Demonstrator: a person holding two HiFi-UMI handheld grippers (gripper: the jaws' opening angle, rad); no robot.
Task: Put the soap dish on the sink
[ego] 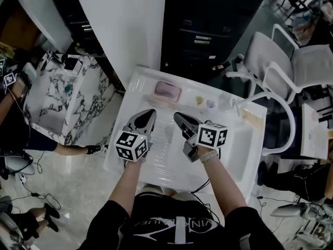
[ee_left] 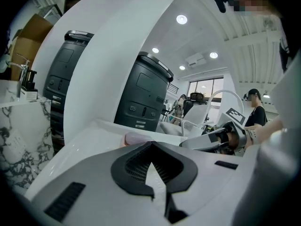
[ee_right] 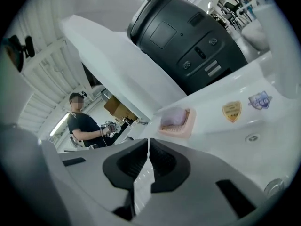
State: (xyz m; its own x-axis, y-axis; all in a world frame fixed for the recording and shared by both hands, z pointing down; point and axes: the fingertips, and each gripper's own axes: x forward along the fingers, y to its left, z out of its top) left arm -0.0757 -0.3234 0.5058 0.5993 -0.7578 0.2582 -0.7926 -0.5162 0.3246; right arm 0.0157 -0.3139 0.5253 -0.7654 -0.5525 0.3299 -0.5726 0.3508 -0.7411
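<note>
A pink soap dish (ego: 166, 91) holding a lilac soap bar rests on the back ledge of the white sink (ego: 167, 156). Both my grippers hover over the basin, in front of the dish and apart from it. The left gripper (ego: 148, 116) has its jaws shut with nothing between them (ee_left: 153, 143). The right gripper (ego: 180, 120) is shut too and holds nothing (ee_right: 148, 139). In the right gripper view the soap dish (ee_right: 177, 123) lies just beyond the jaw tips. In the left gripper view only the top of the soap (ee_left: 138, 137) shows above the jaws.
Two small stickers (ego: 205, 102) sit on the ledge right of the dish. A white curved spout (ego: 283, 116) arches at the sink's right. A marbled washstand (ego: 57, 98) stands at left, dark cabinets (ego: 208, 25) behind, white chairs (ego: 283, 61) at right. People stand nearby.
</note>
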